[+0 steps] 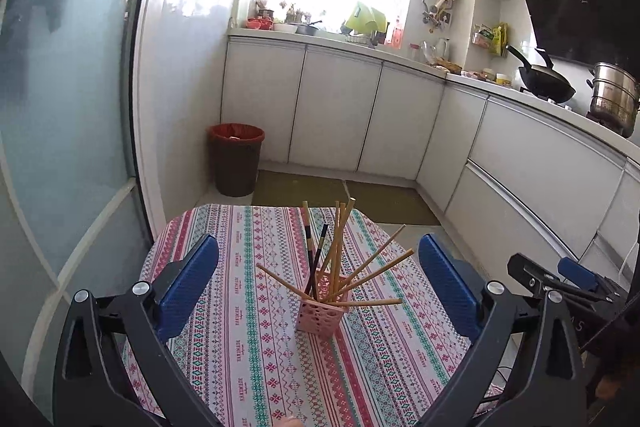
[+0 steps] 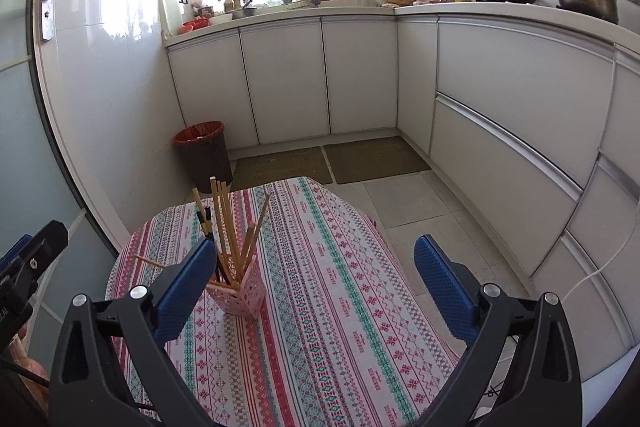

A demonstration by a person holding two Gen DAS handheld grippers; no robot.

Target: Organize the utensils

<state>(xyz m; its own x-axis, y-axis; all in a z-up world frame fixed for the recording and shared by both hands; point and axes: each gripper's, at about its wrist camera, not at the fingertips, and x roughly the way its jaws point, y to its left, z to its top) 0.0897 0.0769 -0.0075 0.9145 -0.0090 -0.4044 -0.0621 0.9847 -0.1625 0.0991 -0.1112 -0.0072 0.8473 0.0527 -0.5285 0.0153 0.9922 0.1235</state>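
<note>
left wrist view: a pink basket (image 1: 323, 311) of chopsticks (image 1: 338, 247) stands on the striped table (image 1: 248, 339), with both grippers wide apart and holding nothing.
the right view hides part of the basket (image 2: 240, 293) behind one blue pad (image 2: 182, 291). the left gripper (image 1: 318, 279) points a bit down at the basket without touching it. the right gripper (image 2: 316, 283) tips down over the table (image 2: 340, 287), with the basket off to its left.
</note>
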